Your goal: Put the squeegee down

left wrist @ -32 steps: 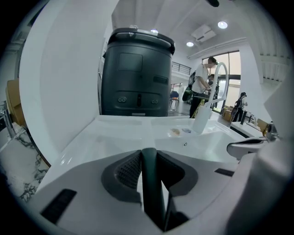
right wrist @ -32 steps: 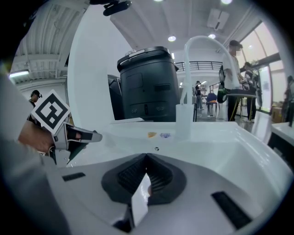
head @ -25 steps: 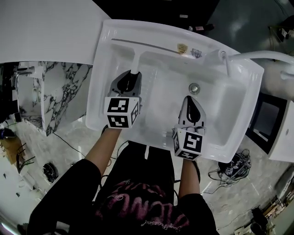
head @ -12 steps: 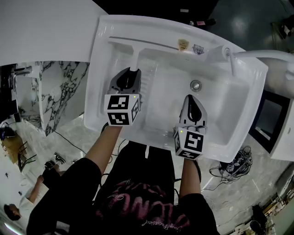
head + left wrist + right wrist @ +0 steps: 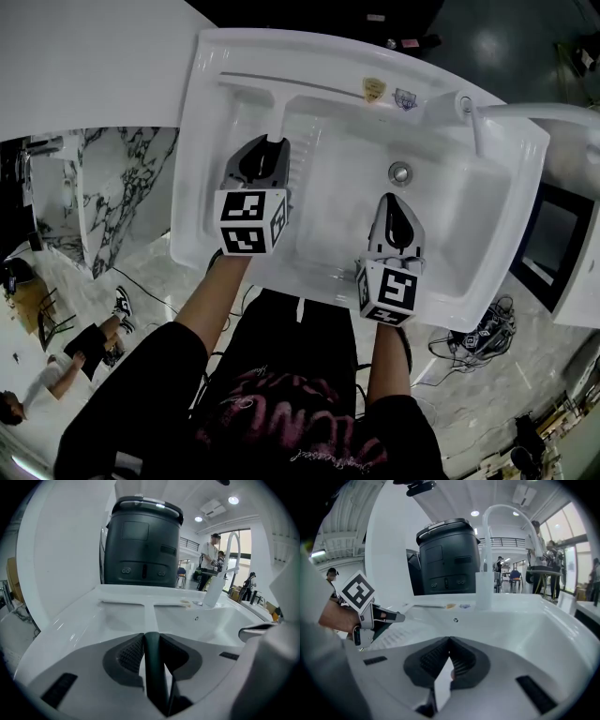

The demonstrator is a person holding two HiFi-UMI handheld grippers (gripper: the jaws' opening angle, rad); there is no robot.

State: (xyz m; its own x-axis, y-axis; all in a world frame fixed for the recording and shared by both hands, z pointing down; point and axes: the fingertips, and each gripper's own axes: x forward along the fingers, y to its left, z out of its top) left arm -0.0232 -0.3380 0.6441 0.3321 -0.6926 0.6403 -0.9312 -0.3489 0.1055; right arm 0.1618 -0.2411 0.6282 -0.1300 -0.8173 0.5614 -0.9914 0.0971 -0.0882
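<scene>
The left gripper (image 5: 274, 142) is squeezing the dark handle of the squeegee (image 5: 279, 112), whose long blade is lying along the back of the white sink (image 5: 190, 187), while the right gripper (image 5: 395, 198) is hanging over the sink, closed on nothing.

Both forearms reach forward over the near rim of the white ceramic sink (image 5: 191, 192). The left grey two-jaw claw (image 5: 276, 142) tilts downward over the sink, its jaws pressed on a dark squeegee handle (image 5: 153, 667). The right grey claw (image 5: 392, 198) (further from the sink's back rim) has its jaws together, empty.
</scene>
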